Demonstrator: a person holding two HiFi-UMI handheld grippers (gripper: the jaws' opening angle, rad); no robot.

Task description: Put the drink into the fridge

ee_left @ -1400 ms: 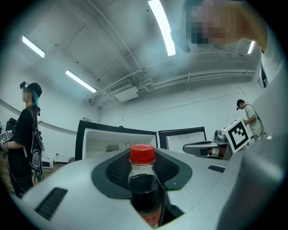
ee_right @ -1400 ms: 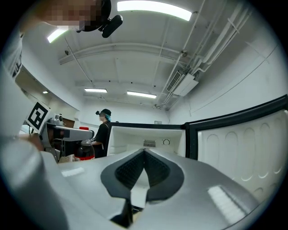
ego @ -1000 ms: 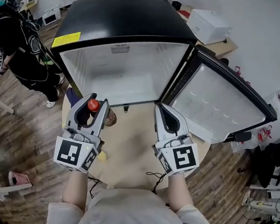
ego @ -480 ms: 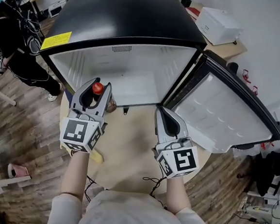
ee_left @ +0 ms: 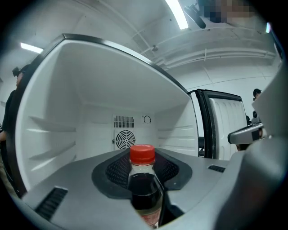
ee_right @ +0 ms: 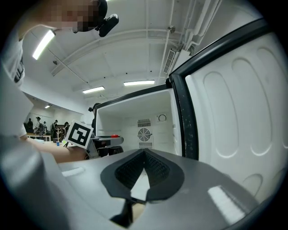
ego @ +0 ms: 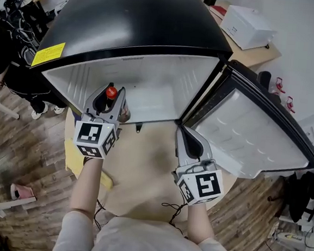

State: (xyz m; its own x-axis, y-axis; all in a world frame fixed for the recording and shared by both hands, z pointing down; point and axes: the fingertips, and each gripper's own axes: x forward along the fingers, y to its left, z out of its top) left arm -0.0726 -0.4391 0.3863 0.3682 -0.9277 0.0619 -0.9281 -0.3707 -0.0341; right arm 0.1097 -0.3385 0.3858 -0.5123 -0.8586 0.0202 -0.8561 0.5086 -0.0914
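Observation:
A dark drink bottle with a red cap (ego: 111, 92) (ee_left: 143, 179) stands upright between the jaws of my left gripper (ego: 110, 94) (ee_left: 143, 167), which is shut on it. Bottle and gripper sit at the mouth of the black fridge (ego: 138, 22), just in front of its white inside (ee_left: 85, 130) with a fan grille (ee_left: 125, 139) on the back wall. The fridge door (ego: 255, 131) (ee_right: 238, 103) stands open to the right. My right gripper (ego: 189, 135) (ee_right: 144, 152) is shut on nothing, lower right, near the door's hinge edge.
Both grippers hover over a round wooden table (ego: 142, 164) that carries a yellow object (ego: 73, 161) at its left. A person in black (ego: 14, 66) stands at the left on the wood floor. A white box (ego: 247, 26) lies behind the fridge.
My left gripper has carried the bottle forward and up to the fridge opening. The right gripper has stayed almost where it was.

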